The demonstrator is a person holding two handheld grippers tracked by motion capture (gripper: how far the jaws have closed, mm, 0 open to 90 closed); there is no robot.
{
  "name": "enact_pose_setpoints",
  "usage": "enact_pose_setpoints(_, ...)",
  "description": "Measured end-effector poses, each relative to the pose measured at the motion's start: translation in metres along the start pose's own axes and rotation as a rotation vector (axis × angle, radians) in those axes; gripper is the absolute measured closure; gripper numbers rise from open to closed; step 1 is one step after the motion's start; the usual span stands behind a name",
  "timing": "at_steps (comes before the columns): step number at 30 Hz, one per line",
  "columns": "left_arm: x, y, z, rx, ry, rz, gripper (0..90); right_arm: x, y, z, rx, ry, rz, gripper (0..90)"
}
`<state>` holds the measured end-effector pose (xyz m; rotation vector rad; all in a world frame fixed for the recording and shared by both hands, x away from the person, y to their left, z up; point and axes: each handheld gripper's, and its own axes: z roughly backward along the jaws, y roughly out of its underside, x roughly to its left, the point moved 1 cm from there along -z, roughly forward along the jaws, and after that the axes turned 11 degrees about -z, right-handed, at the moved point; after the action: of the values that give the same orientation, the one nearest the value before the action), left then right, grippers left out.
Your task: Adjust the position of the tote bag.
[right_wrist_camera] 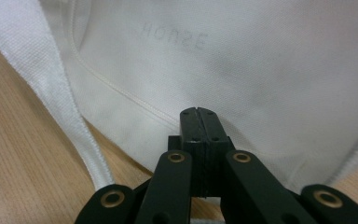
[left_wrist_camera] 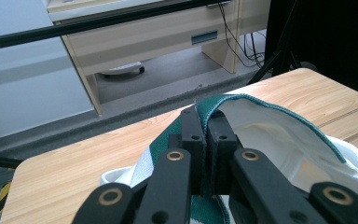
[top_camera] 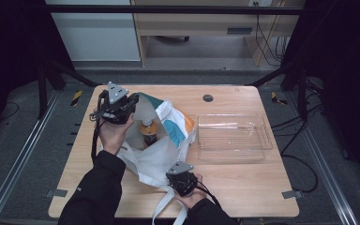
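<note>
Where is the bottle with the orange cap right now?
In the high view, the bottle stands inside the open tote bag, left of the clear tray and beside the left gripper.

A light wooden table (top_camera: 243,187) stands on grey carpet (top_camera: 37,154), framed by black metal rails (top_camera: 178,9). Beyond the table's far edge stand a pale wooden desk (top_camera: 201,23) and a white panel (top_camera: 98,37). Black cables (top_camera: 269,42) hang beside the desk's right leg.

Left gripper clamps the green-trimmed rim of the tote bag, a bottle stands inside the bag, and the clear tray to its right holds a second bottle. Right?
Not quite: the clear tray holds no bottle; the high view shows it bare. The rest stands: the left gripper is shut on the green-trimmed rim of the tote bag, and the bottle stands inside the bag.
</note>
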<state>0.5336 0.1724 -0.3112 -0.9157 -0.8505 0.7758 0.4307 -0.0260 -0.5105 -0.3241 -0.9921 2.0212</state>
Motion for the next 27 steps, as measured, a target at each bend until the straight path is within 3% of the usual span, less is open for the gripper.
enact_pose_setpoints(20,0.006,0.009,-0.029,0.051,0.000,0.013,87.3,0.000,0.000,0.000,0.002,0.000,-0.001,90.0)
enact_pose_setpoints(27,0.010,0.019,-0.039,0.075,0.000,0.025,87.3,0.000,0.000,0.000,0.000,-0.002,0.000,90.0)
